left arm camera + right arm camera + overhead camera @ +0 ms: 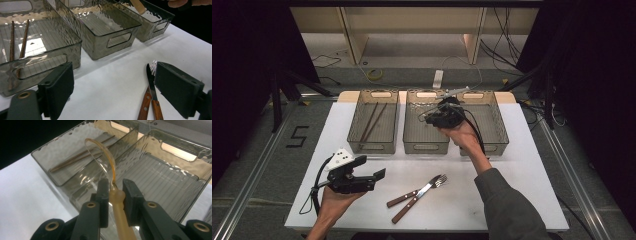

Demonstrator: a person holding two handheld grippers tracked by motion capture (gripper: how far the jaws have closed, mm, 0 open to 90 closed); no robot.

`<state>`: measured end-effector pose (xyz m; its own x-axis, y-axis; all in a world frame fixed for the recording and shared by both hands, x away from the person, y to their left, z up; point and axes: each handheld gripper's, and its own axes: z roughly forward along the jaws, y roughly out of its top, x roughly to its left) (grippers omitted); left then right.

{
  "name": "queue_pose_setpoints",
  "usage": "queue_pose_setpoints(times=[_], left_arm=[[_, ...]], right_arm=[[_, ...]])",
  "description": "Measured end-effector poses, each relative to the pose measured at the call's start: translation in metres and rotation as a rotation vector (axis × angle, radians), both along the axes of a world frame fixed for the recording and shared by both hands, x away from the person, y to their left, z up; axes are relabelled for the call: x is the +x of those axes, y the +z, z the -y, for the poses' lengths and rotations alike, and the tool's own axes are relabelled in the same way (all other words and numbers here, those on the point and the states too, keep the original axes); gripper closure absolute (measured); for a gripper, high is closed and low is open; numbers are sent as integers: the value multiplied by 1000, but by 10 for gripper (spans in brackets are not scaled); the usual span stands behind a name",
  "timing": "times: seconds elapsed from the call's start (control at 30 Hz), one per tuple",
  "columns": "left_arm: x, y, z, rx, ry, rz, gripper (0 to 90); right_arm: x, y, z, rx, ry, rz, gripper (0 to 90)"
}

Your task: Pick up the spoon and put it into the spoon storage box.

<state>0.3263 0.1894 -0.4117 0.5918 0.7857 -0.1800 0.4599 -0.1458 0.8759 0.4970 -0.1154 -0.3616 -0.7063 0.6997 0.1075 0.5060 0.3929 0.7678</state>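
My right gripper (432,118) (116,191) is shut on a spoon (106,157) with a tan handle and a clear amber bowl. It holds the spoon above the middle grey bin (426,148) (162,177), with the bowl near the wall shared with the left bin (372,147). That left bin holds two brown chopsticks (372,122) (23,42) (75,161). A wood-handled fork and knife (419,192) (151,100) lie crossed on the white table at the front. My left gripper (371,167) (117,87) is open, low over the table just left of them.
A third grey bin (499,120) (155,22) stands at the right of the row. The white table (522,190) ends close behind the bins and in front of the cutlery. Cables and a wooden frame are on the floor beyond.
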Motion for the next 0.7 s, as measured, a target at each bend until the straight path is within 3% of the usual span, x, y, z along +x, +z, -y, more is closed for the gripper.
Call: queue_pose_setpoints(times=[0.23, 0.33, 0.7], left_arm=[[0, 0, 0, -3, 0, -1, 158], [0, 0, 0, 0, 0, 1, 158], [0, 0, 0, -2, 2, 4, 158]], right_arm=[[10, 0, -8, -1, -16, -11, 768], [14, -1, -11, 22, -11, -26, 768], [28, -10, -19, -9, -56, -54, 767]])
